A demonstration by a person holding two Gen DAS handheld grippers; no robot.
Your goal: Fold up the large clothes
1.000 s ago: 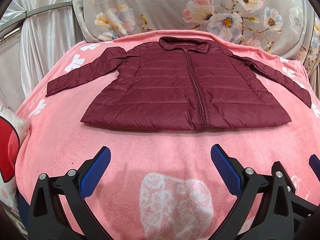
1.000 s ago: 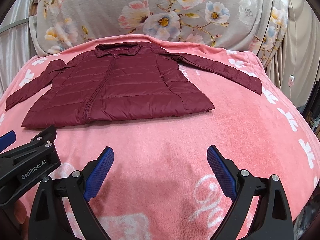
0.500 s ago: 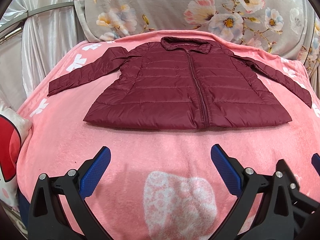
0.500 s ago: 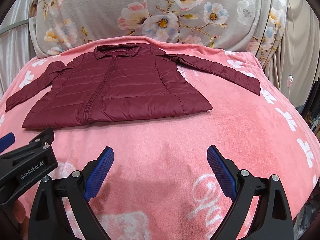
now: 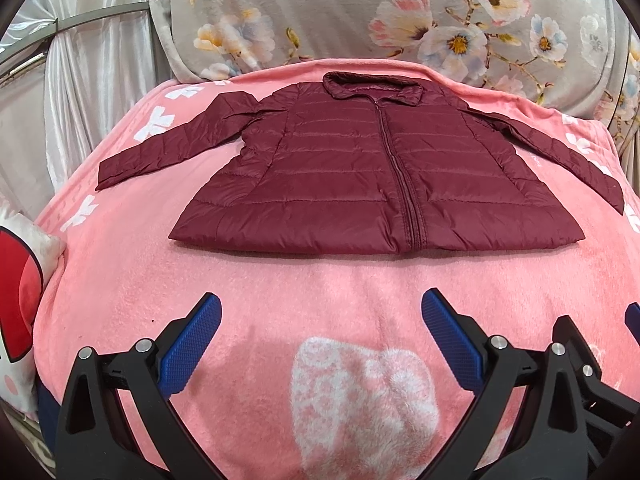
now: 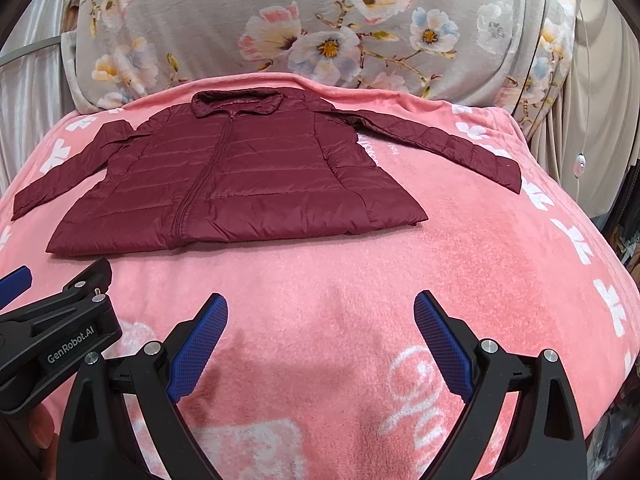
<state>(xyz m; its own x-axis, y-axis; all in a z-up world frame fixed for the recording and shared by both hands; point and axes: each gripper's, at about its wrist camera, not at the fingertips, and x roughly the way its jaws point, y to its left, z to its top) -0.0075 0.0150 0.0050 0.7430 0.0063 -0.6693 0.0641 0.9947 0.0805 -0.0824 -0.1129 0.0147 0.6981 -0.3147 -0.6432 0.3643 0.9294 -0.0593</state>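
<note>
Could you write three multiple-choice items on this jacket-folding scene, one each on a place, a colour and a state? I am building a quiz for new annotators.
1. Where does the jacket lie?
A. spread on the pink blanket
B. hung on a rail
C. inside a basket

2. What colour is the jacket?
A. navy
B. maroon
C. grey

3. How do the left gripper and the right gripper stand?
A. both shut on a sleeve
B. one open, one shut on the hem
C. both open, holding nothing

Answers:
1 A, it lies flat with both sleeves spread out on the blanket.
2 B, the whole quilted shell is dark red.
3 C, each pair of blue pads stands wide apart over bare blanket, short of the hem.
</note>
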